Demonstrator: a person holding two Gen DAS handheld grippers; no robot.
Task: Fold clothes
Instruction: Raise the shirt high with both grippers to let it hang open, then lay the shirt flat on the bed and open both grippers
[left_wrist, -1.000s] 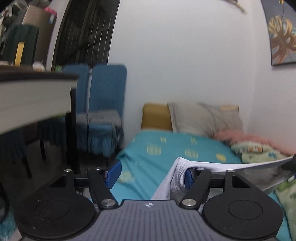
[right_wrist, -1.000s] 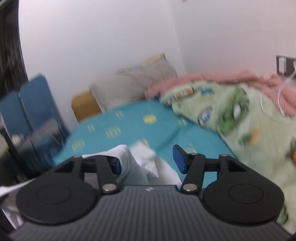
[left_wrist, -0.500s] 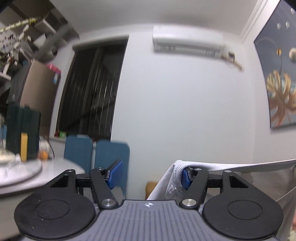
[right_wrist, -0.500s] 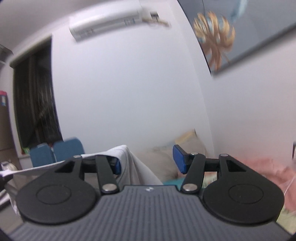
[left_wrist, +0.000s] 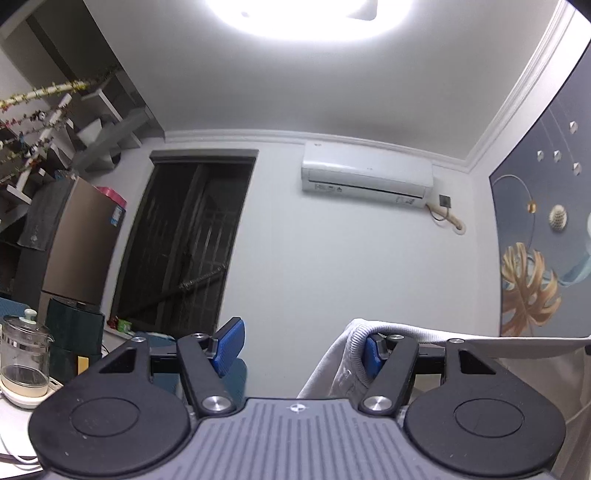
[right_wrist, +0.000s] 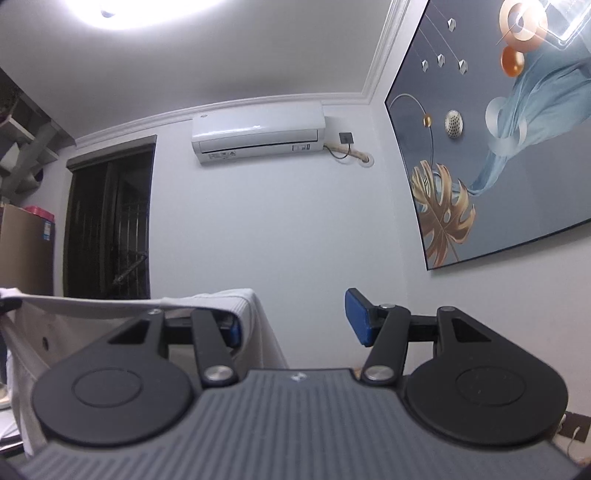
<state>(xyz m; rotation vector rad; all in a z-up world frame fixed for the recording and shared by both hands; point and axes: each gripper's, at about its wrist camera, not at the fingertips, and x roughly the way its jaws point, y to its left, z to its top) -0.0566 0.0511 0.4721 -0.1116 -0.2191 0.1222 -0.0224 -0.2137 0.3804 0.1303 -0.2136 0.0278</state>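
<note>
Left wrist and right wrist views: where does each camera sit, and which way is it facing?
Left wrist: on the left gripper, tilted up at the air conditioner and ceiling; both fingers show, white garment draped over the right one.
Right wrist: on the right gripper, tilted up at the same wall and the painting; garment on its left finger.
Shared: air conditioner, dark door, garment stretched between the two grippers.

My left gripper (left_wrist: 301, 349): garment (left_wrist: 352, 354) draped over its right finger. My right gripper (right_wrist: 293, 325): same garment over left finger, hem stretched between grippers. Ahead on wall: air conditioner (left_wrist: 365, 177), doorway (left_wrist: 184, 243) to its left, painting (right_wrist: 495, 147) on right wall. Kettle (left_wrist: 23, 360) on tabletop (left_wrist: 14, 424), far left.
</note>
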